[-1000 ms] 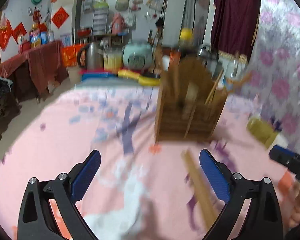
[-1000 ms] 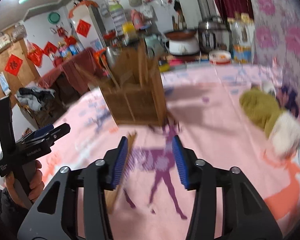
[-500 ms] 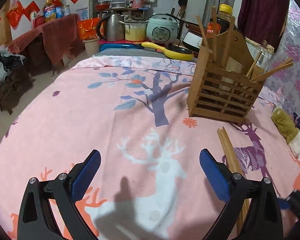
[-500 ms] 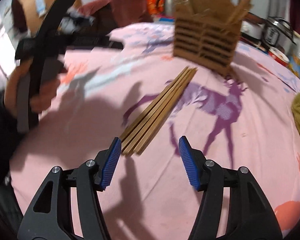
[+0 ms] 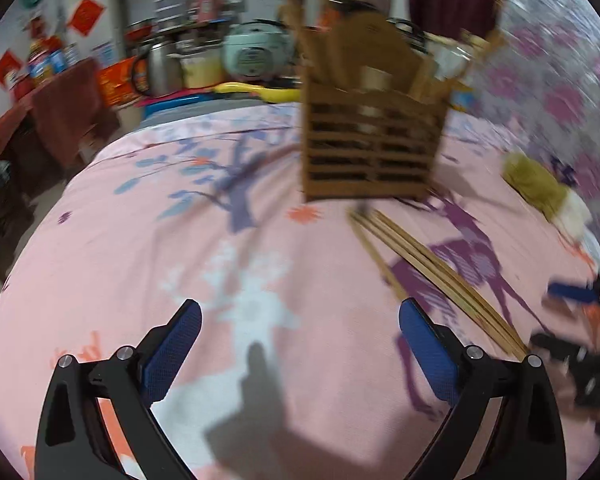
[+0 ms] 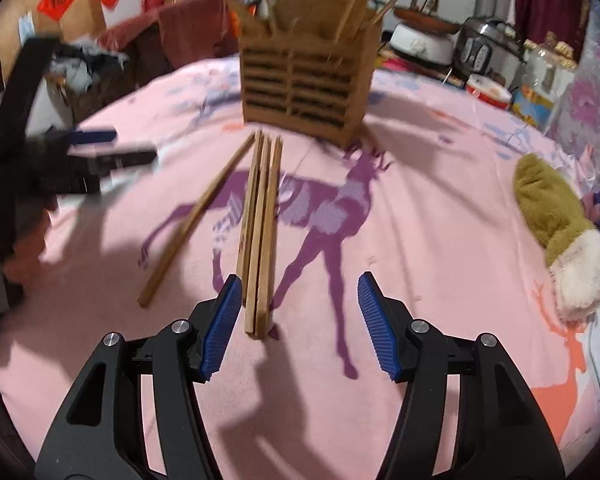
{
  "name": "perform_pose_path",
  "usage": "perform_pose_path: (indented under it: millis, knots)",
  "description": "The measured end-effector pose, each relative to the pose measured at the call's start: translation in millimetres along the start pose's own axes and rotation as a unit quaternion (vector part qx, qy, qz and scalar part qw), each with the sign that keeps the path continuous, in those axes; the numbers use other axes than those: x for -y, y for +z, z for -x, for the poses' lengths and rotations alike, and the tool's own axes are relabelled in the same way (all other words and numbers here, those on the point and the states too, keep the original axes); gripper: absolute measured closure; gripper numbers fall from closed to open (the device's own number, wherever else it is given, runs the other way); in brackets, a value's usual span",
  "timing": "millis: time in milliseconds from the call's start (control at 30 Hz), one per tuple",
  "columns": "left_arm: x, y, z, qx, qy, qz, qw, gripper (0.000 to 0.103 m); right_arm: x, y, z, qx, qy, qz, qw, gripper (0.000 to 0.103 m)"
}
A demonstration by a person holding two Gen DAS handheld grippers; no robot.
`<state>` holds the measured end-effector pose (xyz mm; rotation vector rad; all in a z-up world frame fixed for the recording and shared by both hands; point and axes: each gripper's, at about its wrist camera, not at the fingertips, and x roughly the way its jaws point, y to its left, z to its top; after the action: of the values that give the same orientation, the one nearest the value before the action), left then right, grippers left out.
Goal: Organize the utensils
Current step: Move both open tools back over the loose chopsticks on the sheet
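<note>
Chopsticks [image 6: 260, 224] lay before wooden holder [image 6: 306, 80]; right gripper [image 6: 298, 322] and left gripper [image 5: 300, 354] gaped wide, both empty

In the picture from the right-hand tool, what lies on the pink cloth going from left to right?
Other gripper → single chopstick lying apart → bundle of chopsticks → olive mitten with white cuff. The wooden holder stands farther back, above the bundle, so it has no clear place in the row.
</note>
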<state>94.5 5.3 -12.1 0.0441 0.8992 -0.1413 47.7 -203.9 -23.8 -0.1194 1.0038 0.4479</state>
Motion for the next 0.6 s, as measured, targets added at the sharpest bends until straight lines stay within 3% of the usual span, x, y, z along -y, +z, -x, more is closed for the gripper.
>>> perform_pose_path:
  millis: [133,233,400,600]
  knots:
    - [26,-5,-7,-0.012,-0.014,-0.039,0.9991,0.006,7,3,2,0.007,-0.011,-0.013,1.0,0.043]
    - [31,-8,-9,-0.01,0.005,-0.055,0.9985,0.006,-1,0,-10,-0.017,-0.016,0.008,1.0,0.043]
    - [4,-1,-11,-0.014,0.006,0.001,0.9999,0.006,-25,-10,-23,-0.036,-0.039,0.056,0.997,0.043]
    - [-13,1,-11,-0.025,0.0,0.041,0.9988,0.006,-22,-11,-20,-0.037,-0.053,0.05,0.997,0.043]
